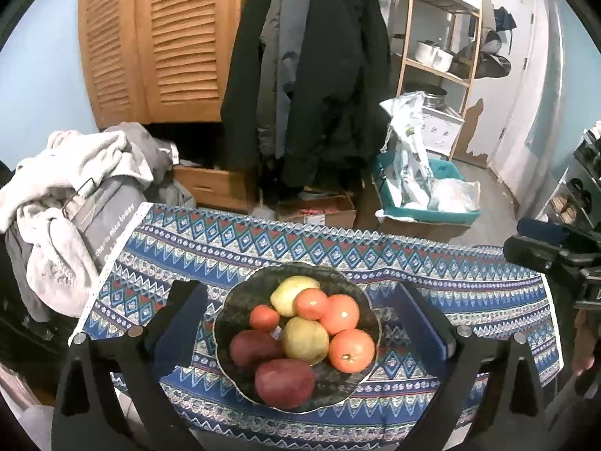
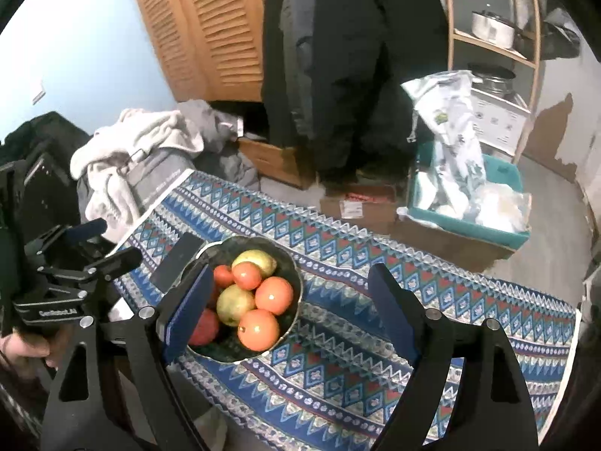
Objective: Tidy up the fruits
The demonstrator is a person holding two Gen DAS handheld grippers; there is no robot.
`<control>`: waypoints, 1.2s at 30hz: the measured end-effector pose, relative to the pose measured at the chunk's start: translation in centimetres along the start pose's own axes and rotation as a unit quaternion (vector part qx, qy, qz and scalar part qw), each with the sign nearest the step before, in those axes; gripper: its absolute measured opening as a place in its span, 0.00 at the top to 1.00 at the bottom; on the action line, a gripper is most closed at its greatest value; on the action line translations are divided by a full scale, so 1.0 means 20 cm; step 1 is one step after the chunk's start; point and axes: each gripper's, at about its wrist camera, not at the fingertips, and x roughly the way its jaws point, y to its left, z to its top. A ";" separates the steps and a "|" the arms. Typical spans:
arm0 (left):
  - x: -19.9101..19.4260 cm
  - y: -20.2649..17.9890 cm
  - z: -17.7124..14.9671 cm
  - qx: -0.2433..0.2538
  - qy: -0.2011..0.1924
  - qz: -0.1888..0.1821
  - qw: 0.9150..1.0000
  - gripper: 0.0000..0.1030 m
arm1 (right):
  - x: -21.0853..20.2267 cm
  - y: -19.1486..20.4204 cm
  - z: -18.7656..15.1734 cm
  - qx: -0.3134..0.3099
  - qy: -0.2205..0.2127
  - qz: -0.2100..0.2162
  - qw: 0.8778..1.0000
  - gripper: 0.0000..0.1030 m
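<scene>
A dark scalloped bowl [image 1: 229, 312] sits on the patterned blue cloth and holds several fruits: orange-red tomatoes [image 1: 352, 350], yellow-green fruits [image 1: 305, 339] and two dark red ones [image 1: 284, 382]. My left gripper [image 1: 300, 293] is open and empty, its fingers either side of the bowl, above it. In the right wrist view the bowl [image 2: 296, 282] lies left of centre. My right gripper [image 2: 289, 274] is open and empty over the bowl's right rim; its left finger [image 2: 188, 312] hides the dark red fruit [image 2: 204, 326] partly. The left gripper [image 2: 75, 263] shows at the left edge.
The cloth-covered table [image 1: 469, 285] ends near the right gripper [image 1: 556, 251]. A pile of clothes [image 1: 67, 195] lies beyond the table's left end. On the floor behind are a cardboard box [image 1: 319, 212], a teal bin with bags [image 1: 424, 188], hanging coats and a wooden shelf.
</scene>
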 end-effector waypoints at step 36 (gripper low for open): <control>0.02 -0.17 0.04 0.032 0.008 0.034 0.999 0.01 | 0.04 -0.18 -0.15 0.009 0.010 -0.022 1.000 0.19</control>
